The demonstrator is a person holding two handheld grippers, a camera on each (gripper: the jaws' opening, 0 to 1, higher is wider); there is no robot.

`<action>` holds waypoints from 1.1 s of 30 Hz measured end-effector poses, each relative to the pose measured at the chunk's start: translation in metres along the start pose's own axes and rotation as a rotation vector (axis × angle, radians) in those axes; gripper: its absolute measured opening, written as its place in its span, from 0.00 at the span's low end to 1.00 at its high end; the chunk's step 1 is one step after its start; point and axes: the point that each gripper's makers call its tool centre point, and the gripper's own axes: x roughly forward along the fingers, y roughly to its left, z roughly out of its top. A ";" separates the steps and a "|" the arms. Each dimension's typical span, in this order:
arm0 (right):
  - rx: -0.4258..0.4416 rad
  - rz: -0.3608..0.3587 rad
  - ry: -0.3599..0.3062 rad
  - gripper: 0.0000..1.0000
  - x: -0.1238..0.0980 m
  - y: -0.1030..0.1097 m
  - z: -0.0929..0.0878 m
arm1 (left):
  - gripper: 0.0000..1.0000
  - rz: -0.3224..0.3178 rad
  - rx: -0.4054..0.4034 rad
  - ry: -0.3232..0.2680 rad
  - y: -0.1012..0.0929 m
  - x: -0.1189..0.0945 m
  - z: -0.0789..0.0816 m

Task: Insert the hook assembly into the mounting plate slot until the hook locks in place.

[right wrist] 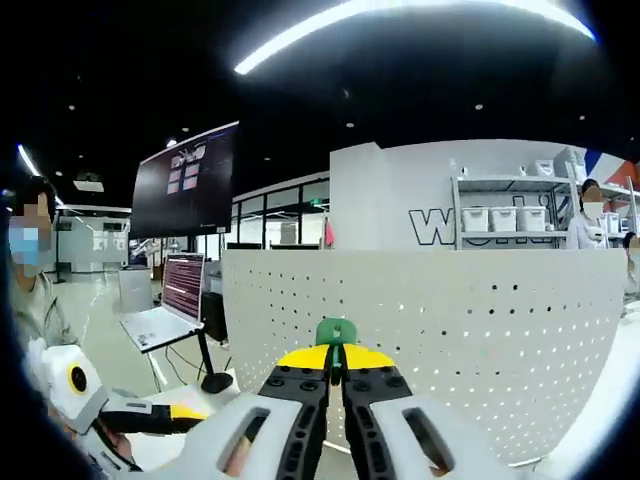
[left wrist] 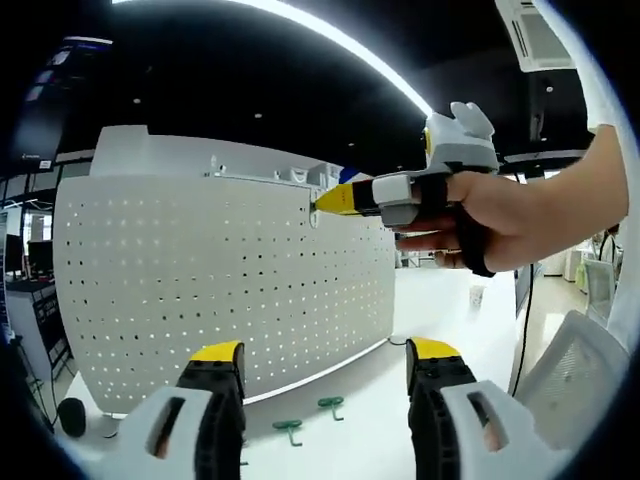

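Note:
A white pegboard mounting plate [left wrist: 200,290] stands upright on the white table [left wrist: 440,310]. Two green hooks [left wrist: 289,429] [left wrist: 331,404] lie on the table at its foot, between my left gripper's [left wrist: 326,352] open jaws. My right gripper [left wrist: 322,203], held by a hand, reaches in from the right, its yellow tip at the plate's upper right edge. In the right gripper view, my right gripper [right wrist: 336,358] is shut on a green hook [right wrist: 336,331], held close in front of the pegboard [right wrist: 470,320]. My left gripper [right wrist: 185,412] sits low at the left.
A person [right wrist: 30,280] stands at the left. A laptop [right wrist: 165,310] on a stand and a dark monitor [right wrist: 185,180] are left of the plate. Shelves with white bins [right wrist: 500,215] stand behind it. The table edge [left wrist: 520,350] runs at the right, with a chair [left wrist: 575,365] beyond.

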 end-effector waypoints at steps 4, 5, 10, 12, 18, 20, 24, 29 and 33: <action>-0.010 -0.026 0.004 0.01 0.014 -0.005 0.004 | 0.67 -0.005 -0.003 0.005 -0.001 -0.001 -0.002; -0.009 -0.032 0.005 0.01 0.018 -0.006 0.005 | 0.67 -0.007 0.002 0.003 -0.001 -0.001 -0.003; -0.019 -0.055 0.013 0.01 0.032 -0.008 0.008 | 0.67 0.003 -0.021 -0.005 0.001 -0.002 -0.002; -0.018 -0.057 0.003 0.01 0.039 -0.007 0.011 | 0.67 0.003 -0.018 -0.010 0.001 -0.002 -0.001; -0.014 -0.080 -0.003 0.01 0.054 -0.009 0.010 | 0.66 0.021 -0.018 0.001 0.007 -0.003 -0.002; -0.046 -0.100 -0.017 0.01 0.058 -0.012 0.012 | 0.65 0.020 -0.005 -0.006 0.006 -0.004 -0.001; -0.060 -0.106 -0.033 0.01 0.066 -0.013 0.012 | 0.65 0.037 -0.047 -0.018 0.011 0.001 0.001; -0.061 -0.112 -0.048 0.01 0.076 -0.014 0.014 | 0.65 0.037 -0.036 -0.020 0.010 0.002 0.001; -0.043 -0.130 -0.062 0.01 0.082 -0.017 0.014 | 0.65 0.040 -0.033 -0.018 0.010 0.001 0.000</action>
